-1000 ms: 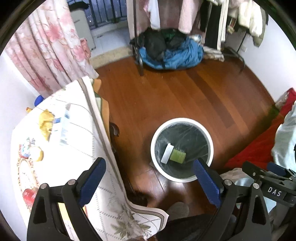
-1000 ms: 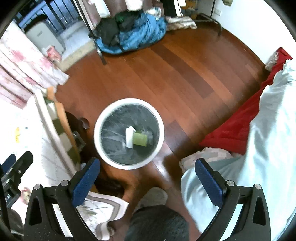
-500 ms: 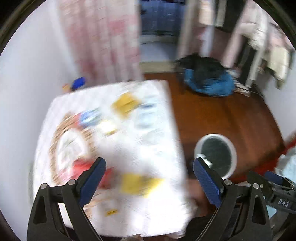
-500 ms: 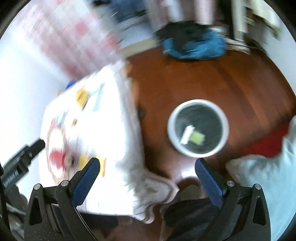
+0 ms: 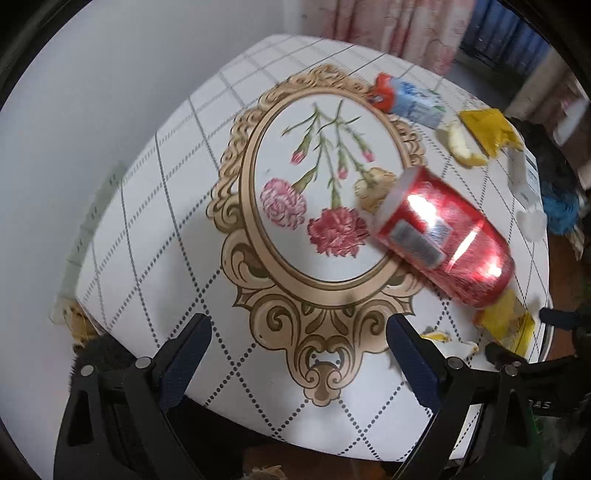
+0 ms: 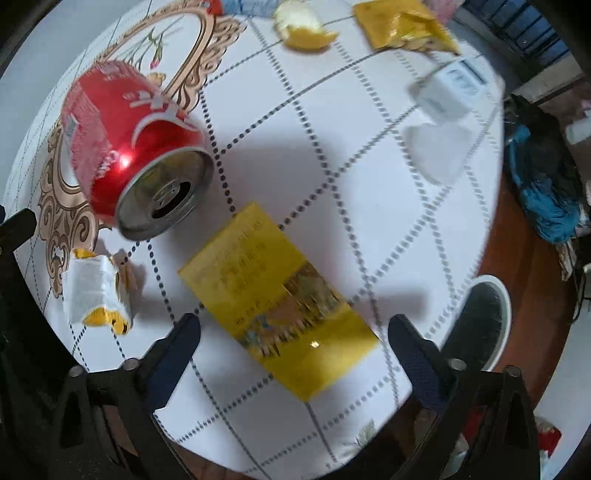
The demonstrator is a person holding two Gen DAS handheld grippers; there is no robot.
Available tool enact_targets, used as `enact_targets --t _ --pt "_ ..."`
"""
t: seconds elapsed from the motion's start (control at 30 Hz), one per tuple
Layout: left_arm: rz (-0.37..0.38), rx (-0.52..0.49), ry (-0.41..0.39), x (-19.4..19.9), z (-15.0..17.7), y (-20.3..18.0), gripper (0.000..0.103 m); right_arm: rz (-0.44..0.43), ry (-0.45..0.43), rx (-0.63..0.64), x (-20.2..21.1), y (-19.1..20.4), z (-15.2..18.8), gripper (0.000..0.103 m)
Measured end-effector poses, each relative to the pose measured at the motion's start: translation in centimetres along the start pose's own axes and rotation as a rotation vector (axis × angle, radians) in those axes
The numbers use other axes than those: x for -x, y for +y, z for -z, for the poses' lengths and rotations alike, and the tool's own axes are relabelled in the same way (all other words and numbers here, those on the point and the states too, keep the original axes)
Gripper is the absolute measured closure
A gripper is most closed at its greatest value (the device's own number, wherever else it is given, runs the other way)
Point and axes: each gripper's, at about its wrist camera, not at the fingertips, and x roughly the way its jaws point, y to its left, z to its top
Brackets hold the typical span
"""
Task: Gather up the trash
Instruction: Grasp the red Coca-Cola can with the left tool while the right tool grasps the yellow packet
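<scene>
Litter is lying scattered on the tabltop (image 5: 155, 206) below my left hand-held gripper (image 5: 295, 363), jaws apart and empty, facing the blurred red can (image 5: 443, 243). My right hand-held gripper (image 6: 293, 349), also gaping, is straddling the yellow box (image 6: 280, 299) for pickup; the bin (image 6: 480, 321) is peeking half-hidden past the edge.

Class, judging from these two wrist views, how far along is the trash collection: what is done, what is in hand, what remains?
Done: nothing shown; the bin contents are unreadable. In hand: nothing; left tongs and right tongs are open and empty, the right ones over the yellow box. Left on the table: red can, yellow box, peel, yellow wrapper, white carton.
</scene>
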Motion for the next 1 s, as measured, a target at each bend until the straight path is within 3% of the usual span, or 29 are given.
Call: enact_targets --t 0.13,0.23,0.37,0.53,0.63,0.7,0.8,0.9,1.0 --pt "0.078 0.048 0.024 -0.3 -0.8 -0.3 0.006 -0.036 -0.02 -0.104 0.5 -1.3 -0.4 0.025" --pt "0.167 0.093 0.062 -0.5 -2.3 -1.6 0.006 -0.035 -0.036 -0.346 0.8 -4.7 0.1 0.027" --pt "0.283 0.165 0.119 -0.8 -4.4 -4.0 0.006 -0.064 -0.081 -0.566 1.3 -8.0 0.7 0.028" --pt "0.336 0.317 0.203 -3.1 -6.2 -4.9 0.008 -0.087 -0.068 -0.638 1.5 -8.9 0.0 0.028" --pt "0.342 0.335 0.232 -4.6 -7.0 -5.5 0.008 -0.102 -0.04 -0.648 1.1 -9.6 0.7 0.027" --pt "0.343 0.287 0.207 -4.6 -7.5 -6.0 0.012 -0.165 -0.011 -0.656 0.7 -9.4 0.6 0.024" --pt "0.247 0.094 0.146 -3.5 -8.0 -7.6 0.016 -0.243 -0.009 -0.644 1.2 -10.0 1.1 0.023" --pt "0.172 -0.117 0.103 -3.3 -8.3 -8.5 0.017 -0.184 -0.025 -0.58 1.7 -9.7 1.2 0.023" --pt "0.124 -0.245 0.082 -3.3 -8.6 -9.1 0.017 -0.132 -0.023 -0.527 1.3 -8.8 0.8 0.022"
